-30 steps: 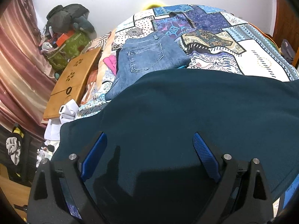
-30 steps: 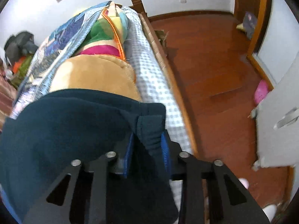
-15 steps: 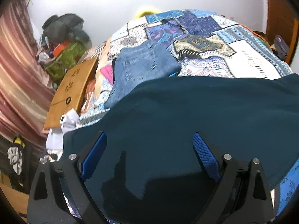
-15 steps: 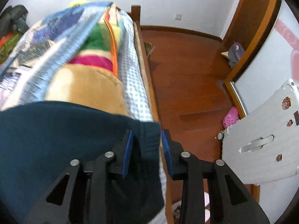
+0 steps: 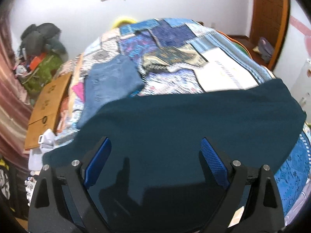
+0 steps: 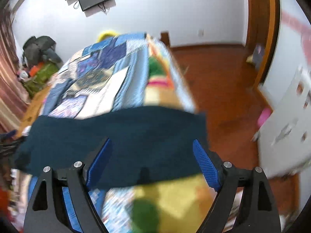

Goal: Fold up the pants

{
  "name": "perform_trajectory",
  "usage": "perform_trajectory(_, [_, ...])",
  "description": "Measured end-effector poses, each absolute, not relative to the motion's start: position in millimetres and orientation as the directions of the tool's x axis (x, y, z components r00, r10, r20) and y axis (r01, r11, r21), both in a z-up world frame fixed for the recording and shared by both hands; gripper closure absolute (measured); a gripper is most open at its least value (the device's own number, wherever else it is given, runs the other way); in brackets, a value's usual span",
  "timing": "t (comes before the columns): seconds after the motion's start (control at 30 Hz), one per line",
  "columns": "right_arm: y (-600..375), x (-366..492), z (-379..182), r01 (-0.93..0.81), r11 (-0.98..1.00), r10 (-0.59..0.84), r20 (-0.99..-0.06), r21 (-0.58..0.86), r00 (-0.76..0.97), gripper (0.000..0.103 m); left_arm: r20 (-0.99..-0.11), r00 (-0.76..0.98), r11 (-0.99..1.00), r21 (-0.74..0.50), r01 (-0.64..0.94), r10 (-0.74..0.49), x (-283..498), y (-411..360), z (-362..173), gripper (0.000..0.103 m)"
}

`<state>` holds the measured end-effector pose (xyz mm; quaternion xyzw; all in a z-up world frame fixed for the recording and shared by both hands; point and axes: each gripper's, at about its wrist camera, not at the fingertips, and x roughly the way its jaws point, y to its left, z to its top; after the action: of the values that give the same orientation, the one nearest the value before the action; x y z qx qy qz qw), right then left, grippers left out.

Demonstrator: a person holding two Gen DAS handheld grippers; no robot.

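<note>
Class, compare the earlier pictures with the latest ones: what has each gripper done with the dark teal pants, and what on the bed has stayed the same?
The right gripper, shut on an edge of the dark teal pants before, has let go; its jaws are wide open and its view has swung toward the bed. The left gripper stayed open over the pants. The folded jeans remain on the patchwork quilt.

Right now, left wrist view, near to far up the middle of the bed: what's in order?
Left tool, open → dark teal pants → folded blue jeans → patchwork quilt → white wall.
</note>
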<state>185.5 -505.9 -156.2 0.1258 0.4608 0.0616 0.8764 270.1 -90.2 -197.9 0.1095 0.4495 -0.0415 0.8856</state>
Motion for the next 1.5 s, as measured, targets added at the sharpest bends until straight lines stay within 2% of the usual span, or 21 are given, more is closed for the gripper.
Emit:
perform_trajectory(0.1, [-501.2, 170.3, -182.0, 0.058, 0.915, 0.314, -0.794, 0.4, 0.52, 0.02, -0.836, 0.549, 0.968, 0.134, 0.211, -0.004, 271.9, -99.9, -211.6, 0.009])
perform_trajectory(0.17, [-503.7, 166.8, -203.7, 0.12, 0.847, 0.404, -0.774, 0.518, 0.488, 0.02, -0.868, 0.492, 0.971, 0.063, 0.229, -0.06, 272.9, -103.4, -223.6, 0.009])
perform_trajectory(0.3, [-502.0, 176.9, -217.1, 0.169, 0.811, 0.418, -0.757, 0.56, 0.502, 0.02, -0.874, 0.479, 0.979, 0.017, 0.205, -0.085, 273.8, -106.4, -227.9, 0.006])
perform_trajectory(0.5, [-512.1, 200.1, -232.6, 0.213, 0.781, 0.403, -0.734, 0.587, 0.546, 0.018, -0.864, 0.5, 0.98, 0.039, 0.196, -0.066, 271.0, -114.6, -231.1, 0.002])
perform_trajectory(0.57, [-522.9, 207.5, -241.1, 0.256, 0.756, 0.385, -0.725, 0.603, 0.57, 0.021, -0.86, 0.507, 0.981, 0.043, 0.191, -0.061, 271.4, -116.0, -232.1, 0.002])
perform_trajectory(0.6, [-528.7, 208.4, -242.2, 0.276, 0.749, 0.371, -0.727, 0.602, 0.578, 0.026, -0.86, 0.507, 0.981, 0.043, 0.19, -0.06, 271.7, -115.4, -232.0, 0.001])
perform_trajectory(0.77, [-554.4, 221.3, -242.4, 0.331, 0.75, 0.321, -0.753, 0.572, 0.575, 0.062, -0.861, 0.505, 0.981, 0.042, 0.191, -0.062, 272.3, -114.4, -231.7, 0.001])
perform_trajectory(0.8, [-558.3, 223.7, -238.6, 0.334, 0.764, 0.296, -0.76, 0.552, 0.579, 0.072, -0.861, 0.505, 0.981, 0.042, 0.19, -0.061, 272.6, -114.1, -231.5, 0.001])
perform_trajectory(0.83, [-561.0, 225.7, -234.9, 0.335, 0.775, 0.276, -0.764, 0.536, 0.583, 0.075, -0.861, 0.505, 0.981, 0.043, 0.191, -0.061, 272.9, -114.0, -231.3, 0.001])
perform_trajectory(1.07, [-558.5, 230.2, -204.8, 0.316, 0.842, 0.147, -0.75, 0.437, 0.645, 0.086, -0.853, 0.52, 0.98, 0.064, 0.19, -0.045, 271.7, -112.3, -223.9, 0.002])
perform_trajectory(1.2, [-536.2, 226.7, -162.1, 0.223, 0.915, 0.069, -0.675, 0.336, 0.734, 0.089, -0.819, 0.572, 0.983, 0.074, 0.168, -0.036, 268.4, -102.2, -203.8, 0.002])
perform_trajectory(1.37, [-484.9, 218.3, -100.7, 0.042, 0.979, 0.079, -0.556, 0.2, 0.827, 0.09, -0.777, 0.629, 0.989, 0.068, 0.133, -0.031, 262.7, -84.3, -179.1, 0.002])
perform_trajectory(1.5, [-434.6, 219.7, -68.3, -0.111, 0.985, 0.164, -0.493, 0.136, 0.855, 0.091, -0.741, 0.671, 0.994, 0.042, 0.1, -0.036, 254.6, -64.7, -159.4, 0.002])
